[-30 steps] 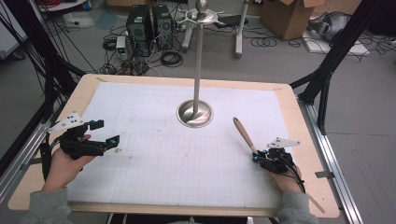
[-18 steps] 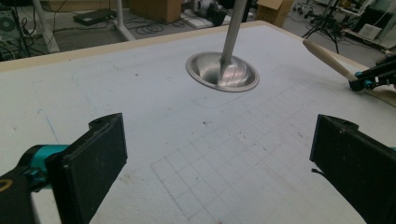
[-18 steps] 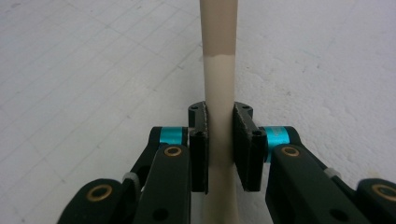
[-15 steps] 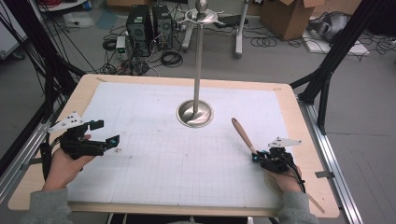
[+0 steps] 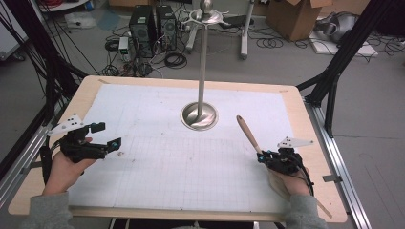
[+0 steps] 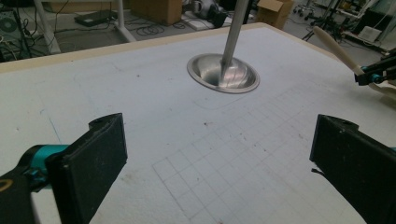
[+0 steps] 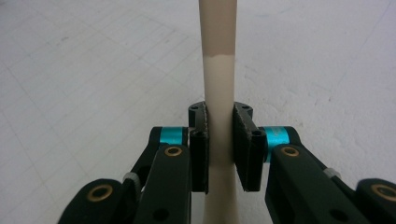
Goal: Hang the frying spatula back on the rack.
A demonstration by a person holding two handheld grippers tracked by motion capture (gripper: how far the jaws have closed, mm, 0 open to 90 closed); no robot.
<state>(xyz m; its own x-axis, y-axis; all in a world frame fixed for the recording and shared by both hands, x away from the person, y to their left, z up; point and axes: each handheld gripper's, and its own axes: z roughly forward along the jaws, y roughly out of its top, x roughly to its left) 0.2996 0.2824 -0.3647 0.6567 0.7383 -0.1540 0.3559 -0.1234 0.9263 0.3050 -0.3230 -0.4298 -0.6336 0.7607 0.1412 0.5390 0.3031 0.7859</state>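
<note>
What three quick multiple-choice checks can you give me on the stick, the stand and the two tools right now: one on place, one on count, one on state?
1. Where is the metal stand's round base?
A. Near the middle of the white mat
B. At the mat's left edge
C. On the floor

2. How many things are gripped by a tool?
A. None
B. One
C. Two

3. How do the left tool's jaws stand?
A. Shut on the stand
B. Shut on nothing
C. Wide open with only mat between them

Answers:
1 A: the high view shows the base standing about mid-mat.
2 B: only the wooden stick is clamped, in the right tool.
3 C: the left gripper view shows both pads far apart over bare mat.
</note>
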